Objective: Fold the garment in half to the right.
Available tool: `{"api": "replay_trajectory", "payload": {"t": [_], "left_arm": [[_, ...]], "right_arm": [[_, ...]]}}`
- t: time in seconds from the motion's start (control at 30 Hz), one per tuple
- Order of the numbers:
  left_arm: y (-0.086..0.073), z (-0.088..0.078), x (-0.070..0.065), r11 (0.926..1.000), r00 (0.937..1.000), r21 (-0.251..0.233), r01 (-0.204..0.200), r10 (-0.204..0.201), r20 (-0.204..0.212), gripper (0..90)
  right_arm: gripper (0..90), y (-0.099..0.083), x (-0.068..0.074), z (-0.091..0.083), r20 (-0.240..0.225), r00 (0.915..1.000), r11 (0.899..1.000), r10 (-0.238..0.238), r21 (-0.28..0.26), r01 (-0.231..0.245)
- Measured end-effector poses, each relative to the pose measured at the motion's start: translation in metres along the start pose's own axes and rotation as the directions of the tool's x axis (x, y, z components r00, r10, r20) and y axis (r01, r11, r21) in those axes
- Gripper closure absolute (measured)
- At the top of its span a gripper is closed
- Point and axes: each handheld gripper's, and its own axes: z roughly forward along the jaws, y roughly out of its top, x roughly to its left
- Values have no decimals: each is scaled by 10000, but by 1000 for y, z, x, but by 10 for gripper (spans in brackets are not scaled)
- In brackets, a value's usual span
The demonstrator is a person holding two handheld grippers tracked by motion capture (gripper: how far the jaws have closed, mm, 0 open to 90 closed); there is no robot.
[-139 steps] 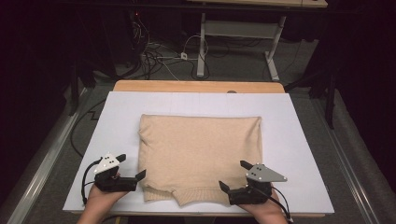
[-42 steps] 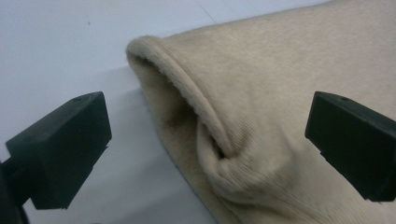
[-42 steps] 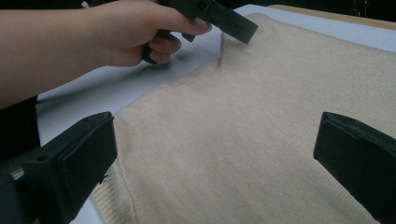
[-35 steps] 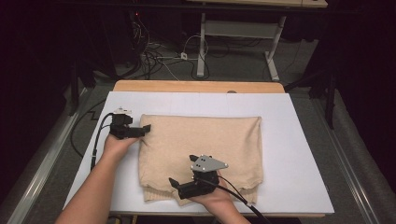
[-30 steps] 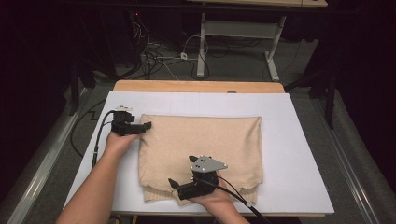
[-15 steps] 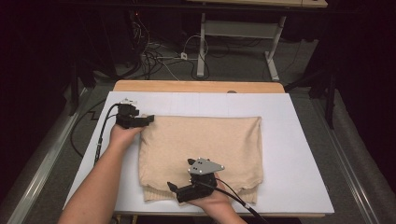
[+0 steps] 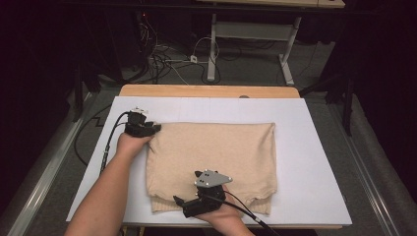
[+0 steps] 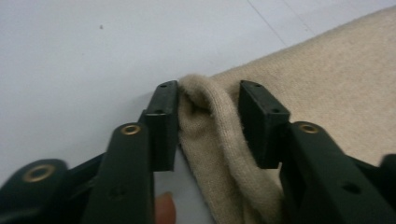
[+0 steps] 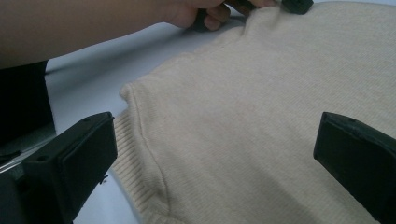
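Sweater point(image 7: 211, 162), beige knit, lies folded flat on the white board point(image 7: 314, 147) in front of me, ribbed hem at my edge. My left gripper point(image 7: 147, 130) sits at its far left corner; its jaws have just been closing, and in the left gripper view a raised fold point(image 8: 210, 116) of knit stands between them. One pad touches the fold, the other shows a gap, so I judge the pinch not yet made. My right gripper point(image 7: 189, 204) rests low at the hem point(image 9: 126, 140) near the left front corner, jaws spread wide over the cloth, gripping nothing.

I expect the knit to be light, soft and limp. It will sag and stretch if lifted by one point, so corners and the thicker hem are the best holds. The board looks smooth, so the cloth may slide when pulled. Beyond it I see a wooden edge point(image 7: 206, 91), a dark floor with cables point(image 7: 167, 61), and a desk frame point(image 7: 251, 34).
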Motion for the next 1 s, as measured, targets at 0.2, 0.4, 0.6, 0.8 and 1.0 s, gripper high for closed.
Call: {"api": "replay_trajectory", "payload": {"t": [0.2,0.4,0.6,0.8,1.0], "left_arm": [[-6,-2,-2,9996,10000,-279,21,-20,61,763],[-7,-3,-1,9993,9999,-378,63,-57,154,782],[-8,-3,-1,9991,9997,-406,122,-114,215,781],[-8,-3,-1,9990,9998,-433,99,-90,197,779],[-8,-3,-3,9991,10000,-430,25,-22,71,779]], "right_arm": [[29,-1,10,10,-24,9999,9991,-143,408,144],[158,2,25,20,-287,9994,9965,-215,802,237],[239,8,42,40,-714,9962,9913,-509,1179,591],[192,11,56,55,-727,9934,9785,-889,1802,1007],[171,12,64,65,-531,9860,9538,-1584,2499,1667]]}}
